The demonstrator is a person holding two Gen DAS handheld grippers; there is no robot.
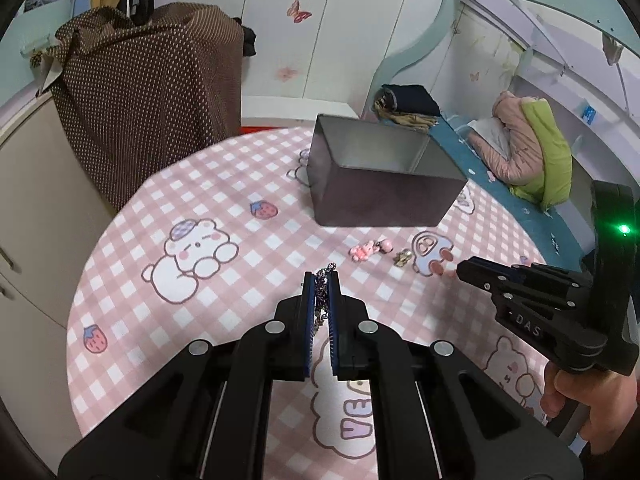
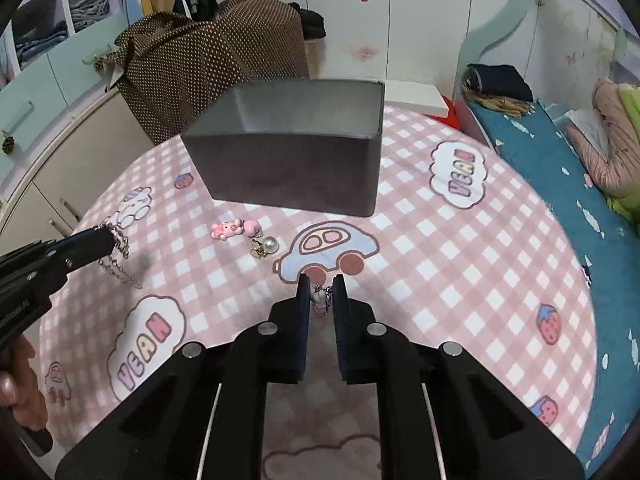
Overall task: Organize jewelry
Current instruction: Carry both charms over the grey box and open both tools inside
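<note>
My left gripper point(image 1: 321, 276) is shut on a silver chain point(image 1: 320, 300) above the pink checked tablecloth point(image 1: 240, 184); in the right wrist view it point(image 2: 110, 238) holds the chain point(image 2: 120, 264) dangling. My right gripper point(image 2: 320, 280) is shut on a small charm with a ring point(image 2: 320, 300); it also shows in the left wrist view point(image 1: 460, 270). A grey open box point(image 1: 380, 176) stands at the table's far side, also in the right wrist view point(image 2: 292, 160). A pink bear charm point(image 2: 230, 229) and a pearl earring point(image 2: 266, 247) lie in front of the box.
A brown dotted cloth point(image 1: 152, 92) covers furniture behind the table. A bed with a blue sheet point(image 2: 580, 184) and a pink and green jacket point(image 1: 524, 148) lies to the right. Cabinets point(image 1: 28, 208) stand at the left.
</note>
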